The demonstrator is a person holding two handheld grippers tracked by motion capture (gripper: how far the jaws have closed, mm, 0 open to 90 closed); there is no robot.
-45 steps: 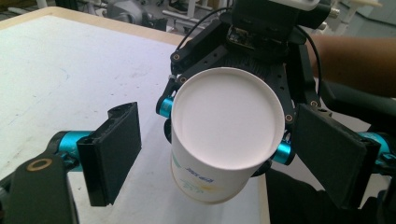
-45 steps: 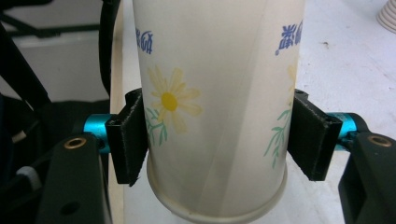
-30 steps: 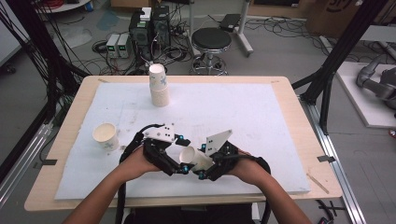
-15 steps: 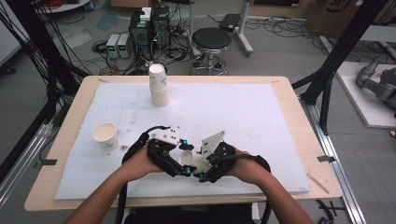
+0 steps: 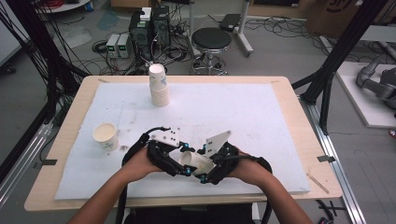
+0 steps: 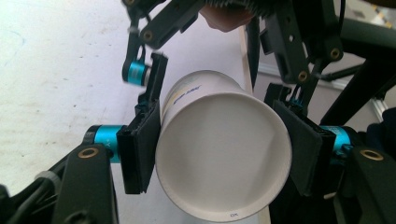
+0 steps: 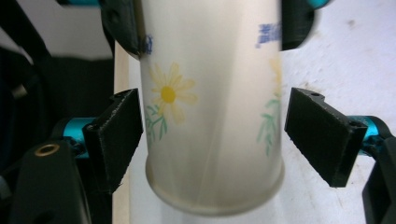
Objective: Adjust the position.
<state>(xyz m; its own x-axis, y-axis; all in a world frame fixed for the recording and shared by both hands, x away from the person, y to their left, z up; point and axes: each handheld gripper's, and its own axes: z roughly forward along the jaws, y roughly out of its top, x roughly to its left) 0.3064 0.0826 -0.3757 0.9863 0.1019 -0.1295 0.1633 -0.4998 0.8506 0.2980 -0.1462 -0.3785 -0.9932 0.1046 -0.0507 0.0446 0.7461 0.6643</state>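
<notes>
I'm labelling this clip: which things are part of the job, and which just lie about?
In hand:
white flowered paper cup
left gripper
right gripper

Lying about:
stack of white paper cups
single white paper cup
white foam mat

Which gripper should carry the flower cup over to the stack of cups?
Probably the left. The left gripper already pinches the flower cup on both sides, while the right gripper has small gaps beside it. The stack also stands towards the left.

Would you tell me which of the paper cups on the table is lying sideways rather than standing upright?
The cup between the two grippers, near the table's front edge. It is held on its side, while the single cup at the left and the stack of cups farther back stand upright.
</notes>
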